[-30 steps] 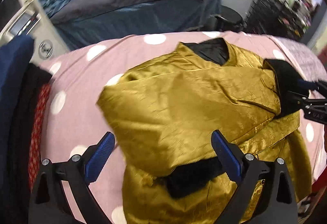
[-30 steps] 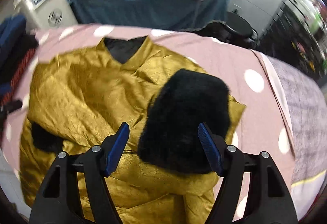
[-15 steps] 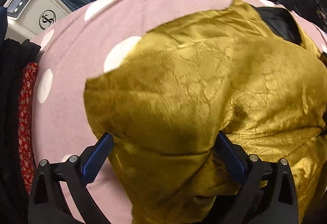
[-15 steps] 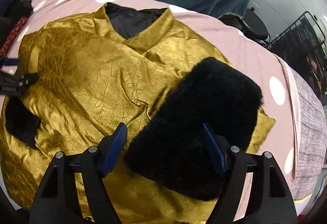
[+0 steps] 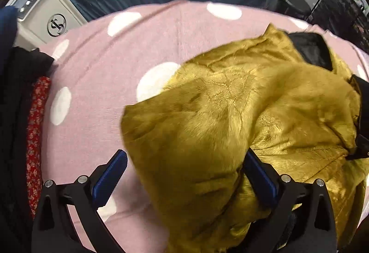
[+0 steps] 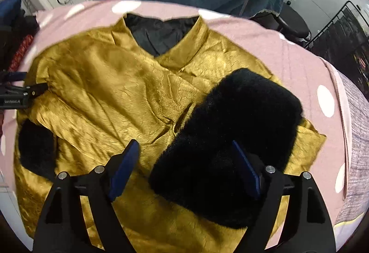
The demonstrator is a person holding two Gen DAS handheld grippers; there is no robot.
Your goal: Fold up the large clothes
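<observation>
Jaws, left gripper (image 5: pixel 184 180): spread wide; gold fabric bulges between them, no visible pinch.
Jaws, right gripper (image 6: pixel 184 167): spread wide around the black fur cuff (image 6: pixel 233 142), not closed on it.
Garment location: gold jacket (image 6: pixel 110 91) lies collar-away on the pink polka-dot cover (image 5: pixel 120 54); both sleeves are turned inward.
Risk, left side: slippery satin could slide out if the grip takes only the top layer, undoing the fold.
Risk, right side: the bulky cuff may spring back.
</observation>
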